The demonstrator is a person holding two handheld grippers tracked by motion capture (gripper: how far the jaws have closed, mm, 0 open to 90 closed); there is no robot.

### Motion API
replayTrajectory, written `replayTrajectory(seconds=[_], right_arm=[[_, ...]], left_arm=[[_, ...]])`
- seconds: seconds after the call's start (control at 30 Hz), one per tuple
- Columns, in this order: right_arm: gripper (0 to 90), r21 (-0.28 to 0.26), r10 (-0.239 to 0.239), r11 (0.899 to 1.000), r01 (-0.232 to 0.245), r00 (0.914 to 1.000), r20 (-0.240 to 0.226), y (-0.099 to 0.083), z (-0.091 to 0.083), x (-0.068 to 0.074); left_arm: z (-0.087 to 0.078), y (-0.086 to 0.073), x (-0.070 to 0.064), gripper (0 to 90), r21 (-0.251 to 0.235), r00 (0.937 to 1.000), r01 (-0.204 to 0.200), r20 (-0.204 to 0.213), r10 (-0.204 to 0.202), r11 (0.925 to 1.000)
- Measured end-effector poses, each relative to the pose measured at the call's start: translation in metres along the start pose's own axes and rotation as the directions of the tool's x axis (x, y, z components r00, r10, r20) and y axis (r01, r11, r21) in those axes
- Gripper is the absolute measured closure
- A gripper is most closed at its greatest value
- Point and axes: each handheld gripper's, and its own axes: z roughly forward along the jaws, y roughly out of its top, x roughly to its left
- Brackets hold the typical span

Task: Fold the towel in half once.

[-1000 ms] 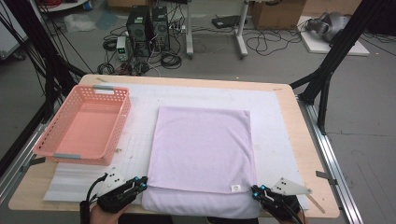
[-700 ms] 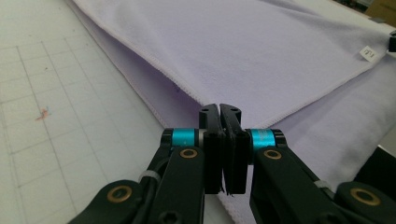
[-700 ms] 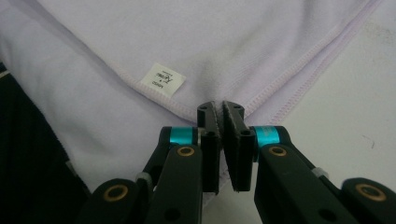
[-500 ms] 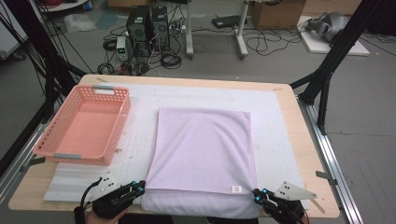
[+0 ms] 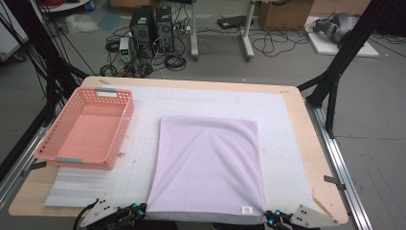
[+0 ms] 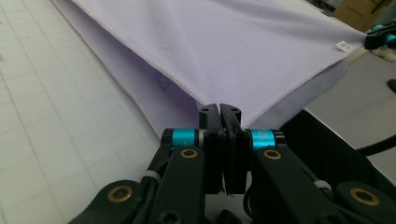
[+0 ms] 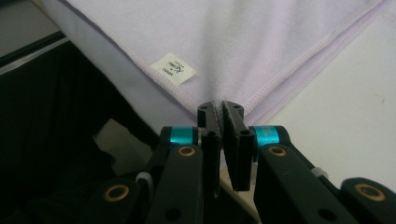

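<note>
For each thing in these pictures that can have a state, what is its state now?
Left gripper: shut on the towel's near left corner.
Right gripper: shut on the towel's near right corner.
Towel: folded double, lying flat, near edge over the table's edge.
Basket: upright, empty.

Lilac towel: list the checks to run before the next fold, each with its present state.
1. Left gripper shut on the near left corner of the lilac towel: ok.
2. Right gripper shut on the near right corner: ok.
3. Both layers caught in each pair of jaws: cannot tell.
4. Towel lying flat on the white mat: ok, faint creases.
5. Pink basket apart from the towel: ok.
</note>
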Motion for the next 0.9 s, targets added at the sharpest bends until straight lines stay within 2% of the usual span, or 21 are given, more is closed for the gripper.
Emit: replayTrajectory(seconds=[0.13,0.23,0.27,0.3,0.33,0.37,0.47,0.5,0.73,0.83,0.9], right_arm=[[85.5,-0.001,-0.011,1.000,0.011,0.9998,-0.015,-0.004,-0.011,0.010],[84.3,0.033,-0.036,0.999,0.037,0.9991,-0.023,-0.008,-0.011,0.015],[79.3,0.049,-0.039,0.998,0.041,0.9988,-0.030,-0.010,-0.009,0.015],[67.7,0.058,-0.039,0.998,0.040,0.9989,-0.025,-0.011,-0.006,0.014],[64.5,0.054,-0.016,0.998,0.017,0.9997,-0.017,-0.011,-0.004,0.012],[63.9,0.039,-0.004,0.999,0.004,0.9999,-0.017,-0.011,-0.004,0.009],[61.6,-0.005,0.027,1.000,-0.027,0.9996,0.012,-0.006,-0.003,0.002],[61.3,-0.015,0.036,0.999,-0.036,0.9992,0.017,-0.005,-0.002,0.000],[60.8,-0.061,0.090,0.994,-0.085,0.9931,0.075,0.009,0.014,-0.024],[60.3,-0.082,0.094,0.993,-0.086,0.9917,0.088,0.017,0.020,-0.033],[60.1,-0.091,0.094,0.992,-0.086,0.9913,0.092,0.021,0.024,-0.038]], left_arm=[[-0.010,-0.007,-0.006,87.8,0.019,0.9998,-0.004,0.017,0.003,0.9998],[-0.007,-0.014,-0.006,87.3,0.071,0.9996,-0.028,0.007,0.028,0.9971],[-0.003,-0.015,-0.004,83.6,0.088,0.9994,-0.031,-0.009,0.032,0.9956],[0.001,-0.015,-0.001,65.8,0.098,0.9991,-0.015,-0.039,0.019,0.9951],[0.004,-0.014,0.002,50.5,0.098,0.9986,0.014,-0.053,-0.008,0.9951],[0.005,-0.012,0.004,48.3,0.076,0.9983,0.017,-0.057,-0.013,0.9969],[0.008,-0.003,0.010,47.7,0.020,0.9980,0.014,-0.063,-0.013,0.9997],[0.010,0.000,0.012,47.7,0.017,0.9977,0.006,-0.068,-0.005,0.9998],[0.028,0.023,0.037,50.1,-0.013,0.9956,0.043,-0.083,-0.044,0.9990],[0.042,0.035,0.048,52.7,-0.011,0.9947,0.056,-0.086,-0.057,0.9984],[0.055,0.043,0.055,56.3,0.003,0.9955,0.063,-0.071,-0.063,0.9980]])
